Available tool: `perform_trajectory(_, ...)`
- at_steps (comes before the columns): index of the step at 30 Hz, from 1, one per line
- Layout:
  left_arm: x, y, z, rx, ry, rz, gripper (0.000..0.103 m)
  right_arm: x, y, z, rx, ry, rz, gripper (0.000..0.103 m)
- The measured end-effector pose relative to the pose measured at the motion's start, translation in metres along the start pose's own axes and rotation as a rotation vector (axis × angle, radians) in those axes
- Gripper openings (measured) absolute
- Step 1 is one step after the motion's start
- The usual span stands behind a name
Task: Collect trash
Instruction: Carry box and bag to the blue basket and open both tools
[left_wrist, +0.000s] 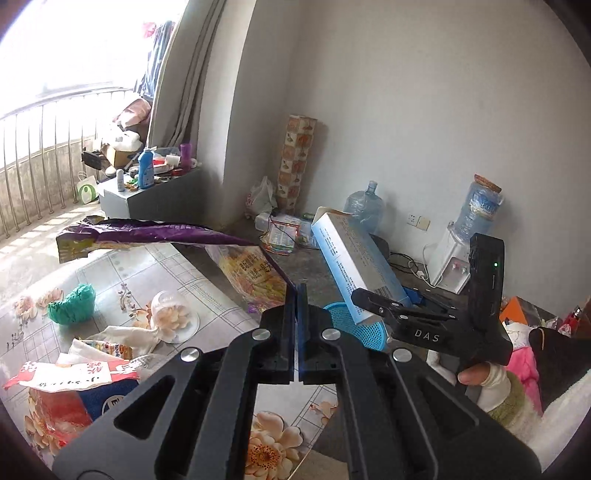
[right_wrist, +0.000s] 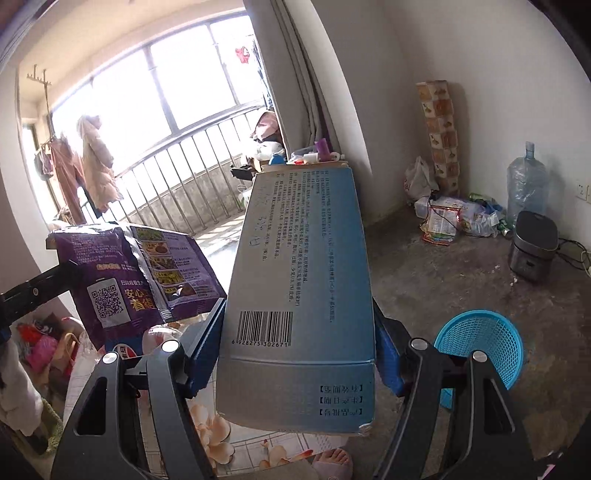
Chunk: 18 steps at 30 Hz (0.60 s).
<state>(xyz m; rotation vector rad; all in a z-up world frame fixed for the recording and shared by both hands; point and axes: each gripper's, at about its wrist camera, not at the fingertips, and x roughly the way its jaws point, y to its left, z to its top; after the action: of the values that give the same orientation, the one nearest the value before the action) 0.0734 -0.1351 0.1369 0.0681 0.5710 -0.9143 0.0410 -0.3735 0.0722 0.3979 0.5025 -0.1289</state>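
Box (right_wrist: 295, 295) clamped between right gripper (right_wrist: 299, 350) fingers.

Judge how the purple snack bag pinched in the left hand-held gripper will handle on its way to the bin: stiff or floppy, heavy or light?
Probably floppy: the purple snack bag is pinched by one edge in the left hand-held gripper, with its creased film trailing off sideways. Likely light and near empty, since it looks flat. The glossy film could slip from so narrow a pinch.

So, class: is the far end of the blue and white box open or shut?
Open. The blue and white box shows a raised end flap in the left wrist view; the right claw grips its sides.
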Motion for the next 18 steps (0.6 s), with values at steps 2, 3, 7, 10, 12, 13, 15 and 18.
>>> perform_trajectory(2,0.022,-0.016,0.009,0.046,0.031,-0.063,0.000,-0.012,-0.034,0.004,0.079,-0.027,-0.067,0.069)
perform_trajectory(3,0.035,-0.025,0.013,0.065,0.046,-0.099,0.000,-0.016,-0.050,0.006,0.117,-0.036,-0.098,0.069)
perform_trajectory(7,0.104,-0.060,0.024,0.116,0.158,-0.255,0.000,-0.018,-0.114,-0.001,0.245,-0.023,-0.219,0.069)
perform_trajectory(10,0.169,-0.087,0.024,0.163,0.277,-0.302,0.000,-0.001,-0.156,-0.017,0.347,0.024,-0.294,0.069)
perform_trajectory(12,0.214,-0.104,0.022,0.193,0.357,-0.333,0.000,0.016,-0.184,-0.033,0.418,0.072,-0.337,0.069)
perform_trajectory(13,0.234,-0.110,0.021,0.199,0.395,-0.349,0.000,0.024,-0.197,-0.041,0.459,0.094,-0.345,0.069)
perform_trajectory(15,0.278,-0.122,0.016,0.206,0.476,-0.381,0.000,0.041,-0.224,-0.058,0.532,0.134,-0.374,0.069)
perform_trajectory(18,0.336,-0.132,0.006,0.197,0.572,-0.429,0.000,0.062,-0.259,-0.077,0.611,0.174,-0.406,0.069)
